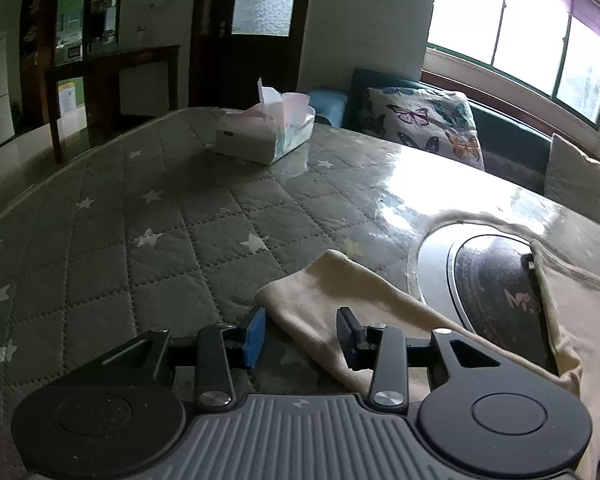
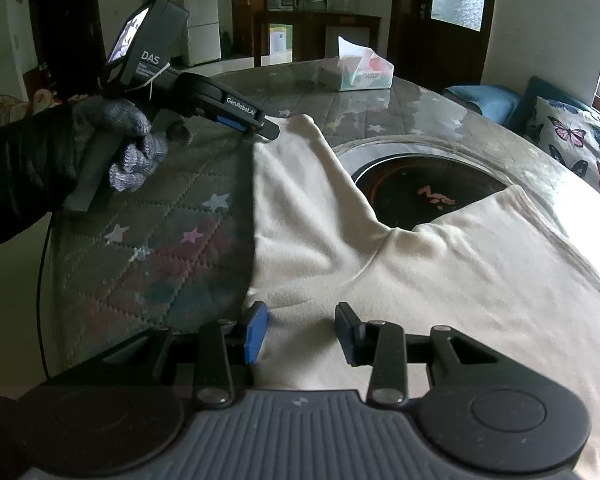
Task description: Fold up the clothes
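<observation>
A cream garment [image 2: 440,264] lies spread on the quilted star-pattern table cover, partly over a round black stove inset [image 2: 416,196]. Its sleeve [image 1: 332,292] reaches out to the left. My left gripper [image 1: 302,334] is open with the sleeve's end between its blue pads, low over the table. It also shows in the right wrist view [image 2: 260,126], held by a gloved hand at the sleeve tip. My right gripper [image 2: 302,334] is open, its jaws straddling the garment's near left edge.
A tissue box [image 1: 266,132] stands on the far part of the table. A butterfly cushion [image 1: 428,124] and a blue sofa lie beyond the table's far right edge. The stove inset [image 1: 496,280] is partly covered by cloth.
</observation>
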### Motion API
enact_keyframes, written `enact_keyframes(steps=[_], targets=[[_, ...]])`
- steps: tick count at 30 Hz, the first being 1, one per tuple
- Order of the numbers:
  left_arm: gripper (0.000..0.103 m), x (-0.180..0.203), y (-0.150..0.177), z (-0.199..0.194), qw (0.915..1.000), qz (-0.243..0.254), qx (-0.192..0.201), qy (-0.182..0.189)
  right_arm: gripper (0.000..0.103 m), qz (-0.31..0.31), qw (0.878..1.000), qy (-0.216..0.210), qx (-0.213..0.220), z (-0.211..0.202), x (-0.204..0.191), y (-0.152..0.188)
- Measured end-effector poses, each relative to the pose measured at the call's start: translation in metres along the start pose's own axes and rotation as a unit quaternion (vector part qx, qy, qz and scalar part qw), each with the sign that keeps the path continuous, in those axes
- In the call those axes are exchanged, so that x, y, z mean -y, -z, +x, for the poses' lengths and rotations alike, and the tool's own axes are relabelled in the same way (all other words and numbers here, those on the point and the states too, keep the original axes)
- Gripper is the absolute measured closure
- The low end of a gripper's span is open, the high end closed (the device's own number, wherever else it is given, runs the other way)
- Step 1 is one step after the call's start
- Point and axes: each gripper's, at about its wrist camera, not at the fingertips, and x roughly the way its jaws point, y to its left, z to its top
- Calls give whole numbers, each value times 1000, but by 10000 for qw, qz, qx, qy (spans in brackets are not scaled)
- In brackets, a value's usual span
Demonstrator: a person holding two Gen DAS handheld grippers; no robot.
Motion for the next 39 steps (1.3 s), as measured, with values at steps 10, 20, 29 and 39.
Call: enact_keyframes(steps=[10,20,29,39], targets=[[100,19,-15,-30,9987,84,404,288,65,60,9999,67,117,-9,1,0],[100,110,-20,-110,9742,1030,971,1755,65,614,9959,534,399,-50,30,18],[100,192,15,-139,9343,1757,672,3028,65,1505,9799,1228,444,-93,77,67],[96,247,69,-115,9030,2381,-184,3571,65,2483,9508,1758,579,-134,112,115]])
